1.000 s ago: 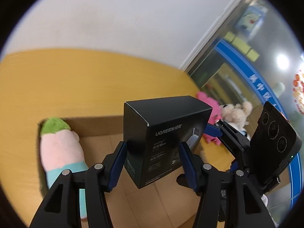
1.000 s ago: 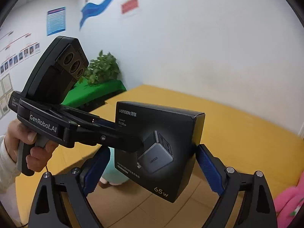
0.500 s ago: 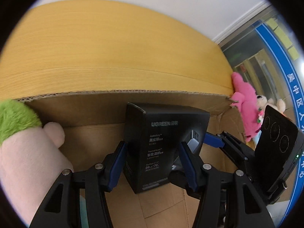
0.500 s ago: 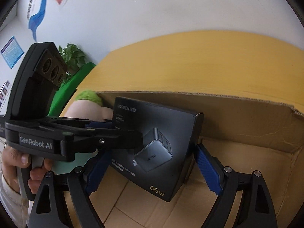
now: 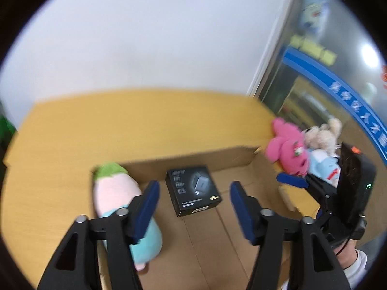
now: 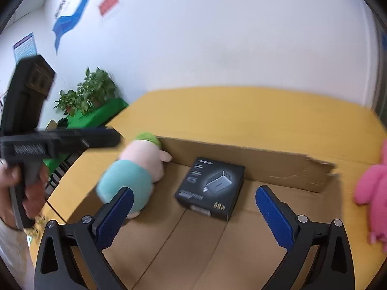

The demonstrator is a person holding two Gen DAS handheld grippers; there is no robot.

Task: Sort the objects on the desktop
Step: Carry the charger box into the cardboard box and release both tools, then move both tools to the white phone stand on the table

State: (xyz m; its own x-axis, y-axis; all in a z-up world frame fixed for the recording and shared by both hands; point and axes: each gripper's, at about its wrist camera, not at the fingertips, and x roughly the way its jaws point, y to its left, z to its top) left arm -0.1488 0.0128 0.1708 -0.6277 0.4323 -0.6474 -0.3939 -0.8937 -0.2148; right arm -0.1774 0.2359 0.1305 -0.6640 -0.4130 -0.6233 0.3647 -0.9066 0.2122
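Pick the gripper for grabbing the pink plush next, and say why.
Right. The right gripper is open and empty, and the pink plush lies just outside the cardboard box on its side. The left gripper sits farther away.

One black charger box, one cardboard box, four plush toys — radish, pink, cream, blue — and two potted plants at middle left.

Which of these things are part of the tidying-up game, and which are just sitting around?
Part of the sorting:
- black charger box, lying in the cardboard box
- pink-and-teal plush, also inside
- pink plush and cream plush on the table
- left gripper and right gripper, both open

Just around:
- potted plants
- wall posters
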